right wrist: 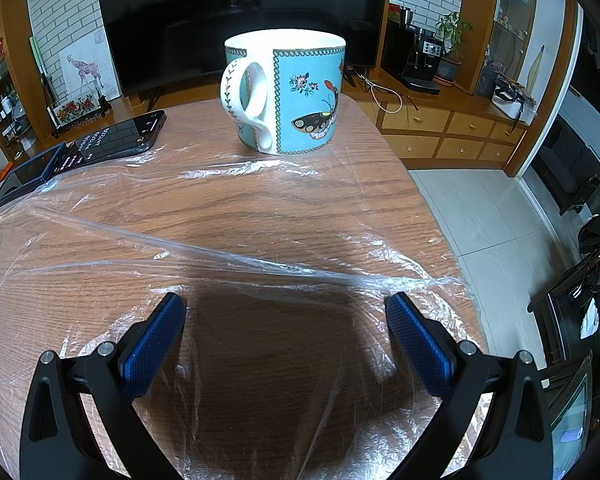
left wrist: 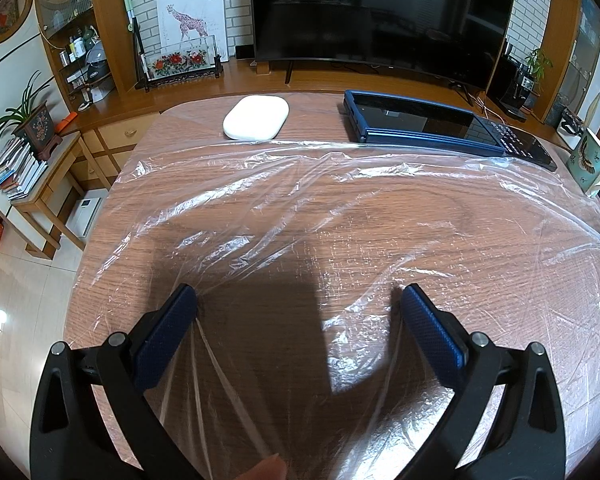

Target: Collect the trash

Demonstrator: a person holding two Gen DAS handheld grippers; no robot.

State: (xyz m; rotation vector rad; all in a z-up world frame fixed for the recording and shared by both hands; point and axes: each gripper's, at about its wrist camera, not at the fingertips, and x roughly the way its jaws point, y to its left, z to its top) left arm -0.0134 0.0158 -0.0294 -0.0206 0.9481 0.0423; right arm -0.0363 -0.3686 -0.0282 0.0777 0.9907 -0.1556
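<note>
Clear plastic film (left wrist: 340, 216), crinkled and glossy, lies spread over most of the wooden tabletop (left wrist: 308, 114), reaching from the near edge almost to the objects along the far edge. Left gripper (left wrist: 298, 300): fingers spread wide apart, holding nothing, poised low over the film near the near edge; folds of the film bunch against the inner face of its left pad (left wrist: 168, 332), and a fingertip (left wrist: 266, 470) shows at the bottom of the left wrist view. Right gripper (right wrist: 286, 306): fingers likewise wide apart and empty, above the film (right wrist: 260, 248) toward the right edge, where a raised ridge of film runs across just ahead of the pads. Along the far edge: a white oval case (left wrist: 256, 117) toward the left, a dark blue folding device (left wrist: 432, 124) at centre, its edge touching the film, and a turquoise butterfly mug (right wrist: 286, 96) at the far right corner, upright, handle to the left, base just beyond the film's border.
</note>
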